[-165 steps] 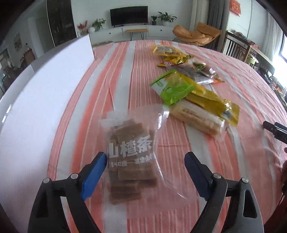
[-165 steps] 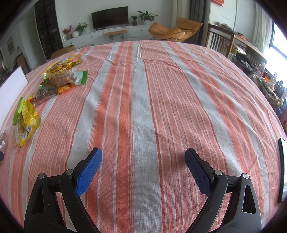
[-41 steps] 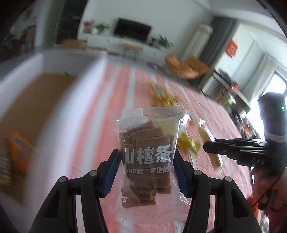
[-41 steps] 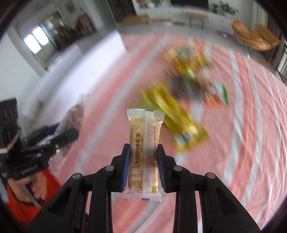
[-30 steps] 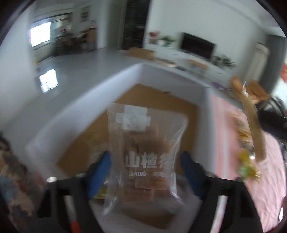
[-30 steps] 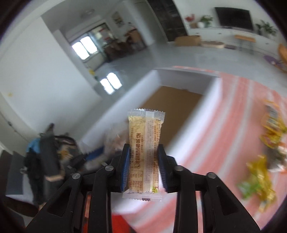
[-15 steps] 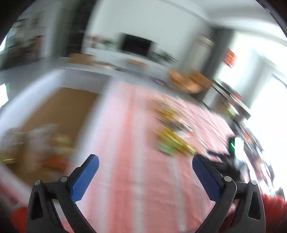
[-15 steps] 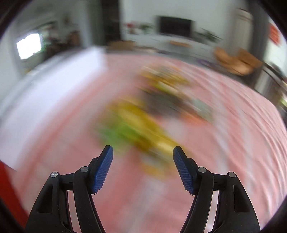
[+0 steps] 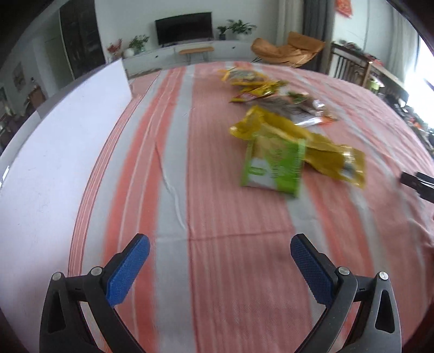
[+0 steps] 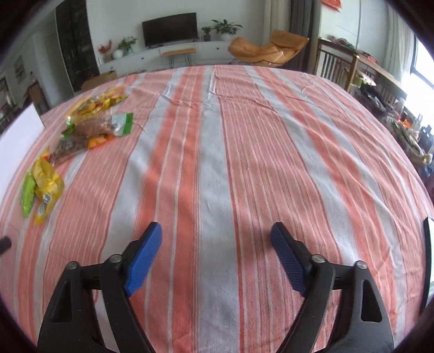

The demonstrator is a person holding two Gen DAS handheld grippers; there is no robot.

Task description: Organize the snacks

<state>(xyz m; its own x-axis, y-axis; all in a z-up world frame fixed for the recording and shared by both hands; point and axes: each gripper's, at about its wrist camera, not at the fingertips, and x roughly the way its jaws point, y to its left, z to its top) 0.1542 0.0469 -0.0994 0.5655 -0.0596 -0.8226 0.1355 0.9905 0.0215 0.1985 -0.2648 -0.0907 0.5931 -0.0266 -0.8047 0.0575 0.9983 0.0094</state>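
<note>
Striped cloth in orange-red and pale grey covers the bench (image 10: 244, 152), and behind it a living room shows a dark television (image 10: 169, 25) on a long white cabinet, potted plants and an orange lounge chair (image 10: 267, 49).

From the left wrist view, the left gripper (image 9: 219, 258) hangs over bare cloth with its blue pads spread wide and nothing between them. A white box wall (image 9: 54, 152) runs along the left edge of the bench. Ahead and to the right lie the snacks: a green-and-white packet (image 9: 274, 167) lies partly on top of a long yellow packet (image 9: 320, 152). Beyond those sits a dark, clear-wrapped packet (image 9: 303, 108), and farthest back a small heap of yellow packets (image 9: 251, 81). The whole view is somewhat blurred, so print on the wrappers cannot be read. At the right edge a black tip of the other tool pokes in.

From the right wrist view, the right gripper (image 10: 215, 244) is also spread wide and empty, above the middle stripes of the cloth and well apart from any packet. The snacks lie far off to its left in a loose line: the yellow packet with the green one beside it nearest, then the dark packet and a clear bag with a green header (image 10: 105, 127), then the yellow heap at the back. A corner of the white box shows at the far left edge.
</note>
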